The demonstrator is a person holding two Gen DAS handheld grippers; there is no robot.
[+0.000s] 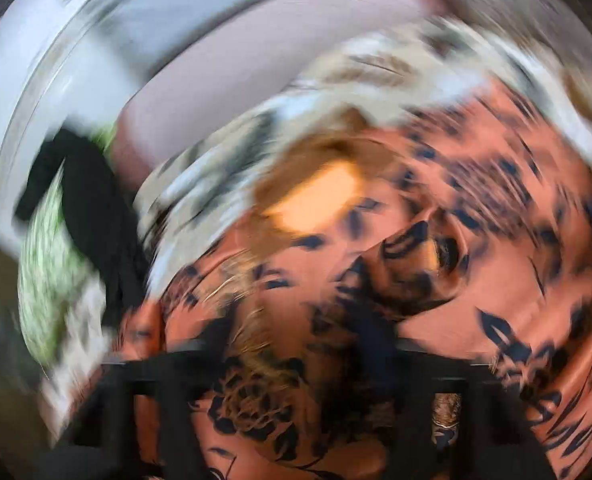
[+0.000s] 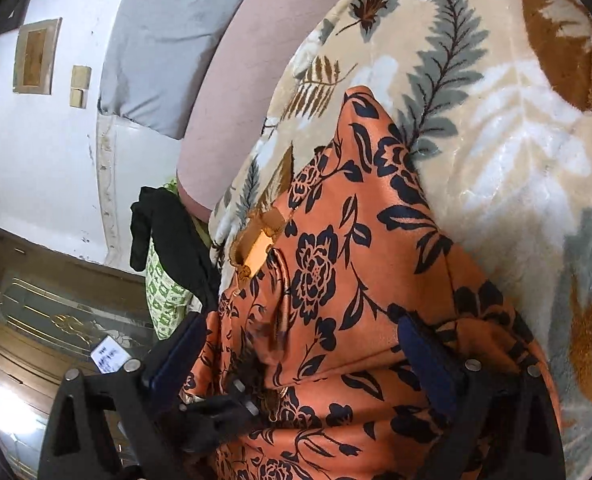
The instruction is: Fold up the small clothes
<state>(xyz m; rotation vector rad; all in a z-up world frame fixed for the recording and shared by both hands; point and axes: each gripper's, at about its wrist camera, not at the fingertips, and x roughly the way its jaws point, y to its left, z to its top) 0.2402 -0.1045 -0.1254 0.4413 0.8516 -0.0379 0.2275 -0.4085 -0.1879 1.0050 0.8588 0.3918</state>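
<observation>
An orange garment with a black flower print lies on a cream leaf-patterned blanket. It has an orange neckline piece at its far end. My right gripper is open, its blue-padded fingers standing apart over the near part of the garment. The other gripper shows low in this view with cloth at its tip. The left wrist view is heavily motion-blurred; the orange garment fills it and cloth lies bunched between the dark fingers of my left gripper.
A black cloth and a green-patterned cloth hang at the blanket's left edge. A pink bolster and a grey pillow lie beyond, against a white wall. A wooden glass-front cabinet stands at the lower left.
</observation>
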